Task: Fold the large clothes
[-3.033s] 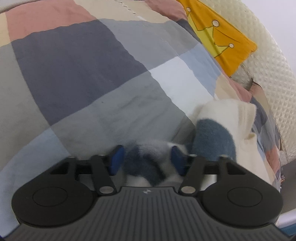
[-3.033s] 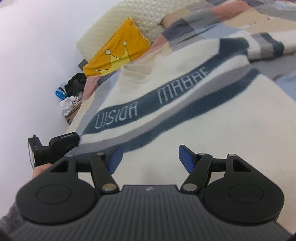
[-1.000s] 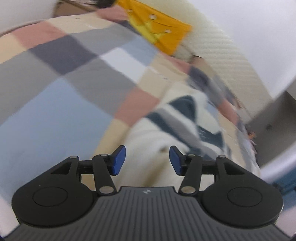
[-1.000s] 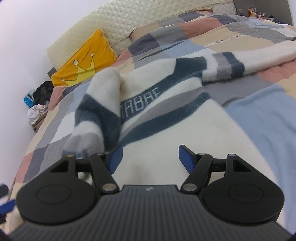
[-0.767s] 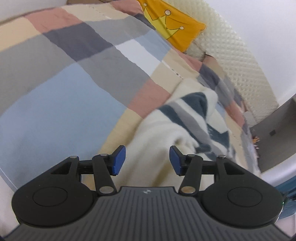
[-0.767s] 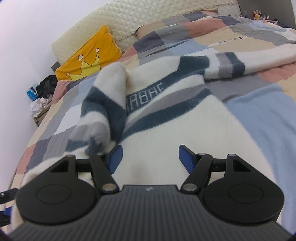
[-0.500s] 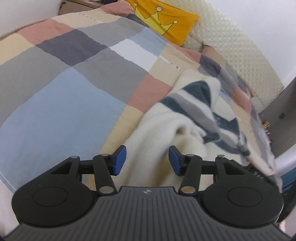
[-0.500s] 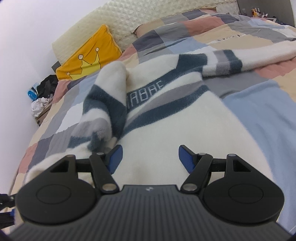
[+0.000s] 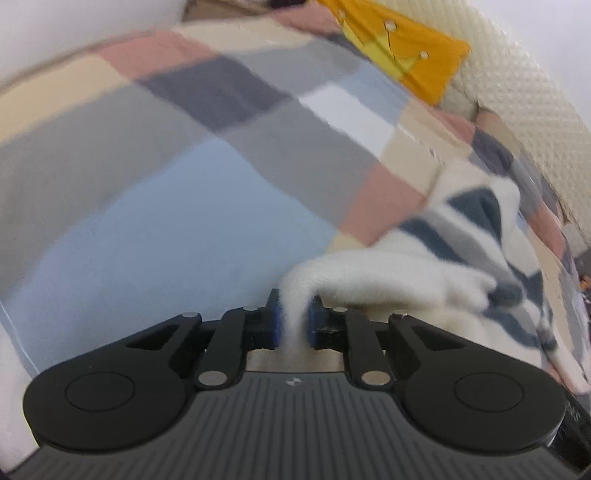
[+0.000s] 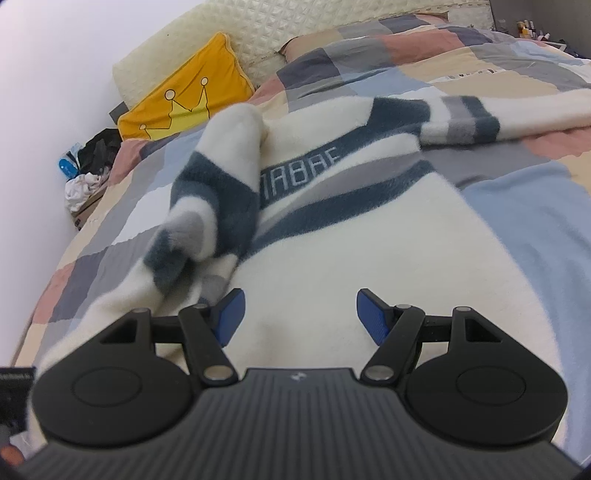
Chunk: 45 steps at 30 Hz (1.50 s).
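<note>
A cream fleece sweater (image 10: 332, 266) with dark blue and grey stripes lies spread on the bed; its left sleeve (image 10: 214, 192) is folded over the chest. In the left wrist view the sweater's (image 9: 424, 273) bottom corner sits between the blue pads of my left gripper (image 9: 294, 317), whose jaws are closing and pinch the fabric. My right gripper (image 10: 298, 314) hovers over the sweater's white lower body, open, nothing between its fingers (image 10: 232, 314).
A patchwork quilt (image 9: 184, 184) covers the bed. A yellow crown pillow (image 10: 184, 96) leans on the quilted cream headboard (image 10: 221, 33). Clothes and a blue bottle (image 10: 70, 168) lie beside the bed at far left. The bed edge runs along the lower left of the left wrist view.
My left gripper dropped toward the sweater's corner and its jaws went from wide apart to pinching the fabric. The right gripper stayed open over the sweater body.
</note>
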Available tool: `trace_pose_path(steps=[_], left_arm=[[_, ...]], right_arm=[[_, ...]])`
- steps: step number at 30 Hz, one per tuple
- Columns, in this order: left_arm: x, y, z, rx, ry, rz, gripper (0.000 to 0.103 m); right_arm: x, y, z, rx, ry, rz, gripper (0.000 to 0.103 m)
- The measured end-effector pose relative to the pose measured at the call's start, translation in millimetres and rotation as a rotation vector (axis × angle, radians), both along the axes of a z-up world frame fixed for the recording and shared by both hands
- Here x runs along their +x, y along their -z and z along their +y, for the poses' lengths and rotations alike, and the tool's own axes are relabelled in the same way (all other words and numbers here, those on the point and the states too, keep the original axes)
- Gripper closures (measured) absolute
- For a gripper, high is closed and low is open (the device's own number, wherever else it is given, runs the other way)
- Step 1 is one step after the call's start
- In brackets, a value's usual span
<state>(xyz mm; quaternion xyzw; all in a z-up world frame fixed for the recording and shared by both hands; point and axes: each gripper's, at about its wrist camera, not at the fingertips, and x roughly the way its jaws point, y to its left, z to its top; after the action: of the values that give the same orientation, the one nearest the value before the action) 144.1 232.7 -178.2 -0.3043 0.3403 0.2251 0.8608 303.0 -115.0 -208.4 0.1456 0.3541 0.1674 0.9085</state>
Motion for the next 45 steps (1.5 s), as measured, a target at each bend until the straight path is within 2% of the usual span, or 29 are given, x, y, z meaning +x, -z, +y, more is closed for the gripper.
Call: trace_pose_path(steps=[6, 9, 13, 20, 23, 26, 29, 34, 41, 43, 45], left_arm=[[7, -46, 44, 0.186, -0.108, -0.010, 0.088], [22, -68, 78, 0.313, -0.126, 0.014, 0.088], [47, -86, 132, 0.458, -0.170, 0.082, 0.088], [84, -111, 248, 0.601, -0.276, 0.158, 0.088], [103, -124, 290, 0.600, -0.254, 0.160, 0.088], [132, -131, 301, 0.706, -0.173, 0.159, 0.088], [157, -123, 297, 0.812, -0.084, 0.185, 0.088], [160, -82, 292, 0.851, 0.016, 0.269, 0.088], [89, -21, 311, 0.685, 0.097, 0.337, 0.087], [67, -4, 306, 0.666, 0.137, 0.352, 0.087], [49, 4, 297, 0.692, 0.174, 0.333, 0.086]], right_arm=[[1, -1, 2, -0.001, -0.014, -0.005, 0.033], [1, -2, 8, -0.052, -0.024, -0.043, 0.033], [3, -3, 15, -0.068, -0.038, -0.057, 0.033], [7, -2, 28, -0.078, -0.056, -0.056, 0.033], [12, 1, 39, -0.089, -0.069, -0.048, 0.033], [16, 3, 48, -0.102, -0.077, -0.044, 0.034], [21, 5, 52, -0.110, -0.070, -0.029, 0.034], [24, 7, 57, -0.120, -0.051, -0.015, 0.034], [22, 8, 60, -0.125, -0.053, -0.007, 0.034], [21, 7, 60, -0.110, -0.060, -0.007, 0.034], [20, 5, 62, -0.110, -0.070, -0.015, 0.034]])
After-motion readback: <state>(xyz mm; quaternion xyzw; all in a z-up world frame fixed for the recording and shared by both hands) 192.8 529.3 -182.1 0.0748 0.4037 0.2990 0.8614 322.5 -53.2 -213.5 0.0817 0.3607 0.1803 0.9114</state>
